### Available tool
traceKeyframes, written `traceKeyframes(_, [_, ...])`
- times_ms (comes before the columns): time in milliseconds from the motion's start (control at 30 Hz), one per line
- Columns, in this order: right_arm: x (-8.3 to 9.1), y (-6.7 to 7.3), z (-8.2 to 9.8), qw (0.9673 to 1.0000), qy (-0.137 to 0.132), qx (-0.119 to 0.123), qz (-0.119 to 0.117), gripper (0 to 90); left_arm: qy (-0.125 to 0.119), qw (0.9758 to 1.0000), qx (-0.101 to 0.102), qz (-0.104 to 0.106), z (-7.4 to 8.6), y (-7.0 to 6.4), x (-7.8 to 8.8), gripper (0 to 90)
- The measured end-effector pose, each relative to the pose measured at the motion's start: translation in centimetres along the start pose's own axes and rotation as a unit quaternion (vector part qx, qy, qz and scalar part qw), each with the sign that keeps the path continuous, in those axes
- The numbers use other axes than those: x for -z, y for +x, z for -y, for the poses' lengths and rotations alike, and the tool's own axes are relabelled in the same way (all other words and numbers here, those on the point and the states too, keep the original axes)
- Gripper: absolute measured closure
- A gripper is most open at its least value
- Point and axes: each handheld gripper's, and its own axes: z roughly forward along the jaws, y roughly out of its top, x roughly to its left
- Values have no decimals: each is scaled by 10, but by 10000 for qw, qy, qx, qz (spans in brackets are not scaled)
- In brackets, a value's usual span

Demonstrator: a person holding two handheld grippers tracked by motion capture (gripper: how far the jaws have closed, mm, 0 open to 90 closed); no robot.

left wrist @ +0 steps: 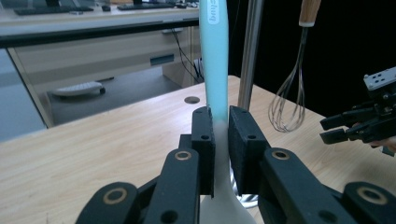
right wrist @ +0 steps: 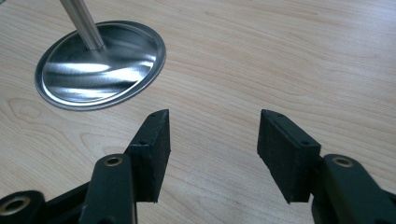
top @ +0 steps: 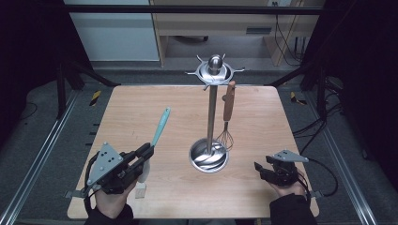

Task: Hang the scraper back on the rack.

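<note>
A spatula [top: 160, 124] with a teal handle and a white blade end is held off the table at the front left, handle slanting up and away. My left gripper [top: 144, 153] is shut on it where teal meets white; in the left gripper view the spatula [left wrist: 215, 65] rises between the black pads [left wrist: 204, 140]. A steel utensil stand [top: 212, 117] has a round base [top: 209, 158] and a hook ring [top: 214, 70] on top. A wooden-handled whisk [top: 228, 108] hangs from one hook. My right gripper [top: 261, 171] rests open at the front right, with bare wood between its jaws [right wrist: 212, 154].
The stand's shiny base [right wrist: 100, 63] lies just ahead and left of the right jaws. In the left gripper view the pole [left wrist: 250, 51] and the whisk [left wrist: 287, 105] stand close behind the spatula, with the right gripper [left wrist: 348, 128] farther right. A small hole [left wrist: 192, 99] marks the tabletop.
</note>
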Motion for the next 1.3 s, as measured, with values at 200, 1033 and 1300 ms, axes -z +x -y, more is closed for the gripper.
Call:
traceKeyframes(200, [0, 0, 0, 10000, -21, 37, 30, 437, -141, 9999, -14, 67, -8, -3, 2, 806])
traceKeyframes(1033, [0, 0, 0, 10000, 8, 11, 27, 435, -631, 9972, -196, 351, -50, -28, -13, 806])
traceKeyframes(1300, [0, 0, 0, 10000, 5, 4, 24, 435, -631, 9970, -213, 403, -59, -34, -20, 805])
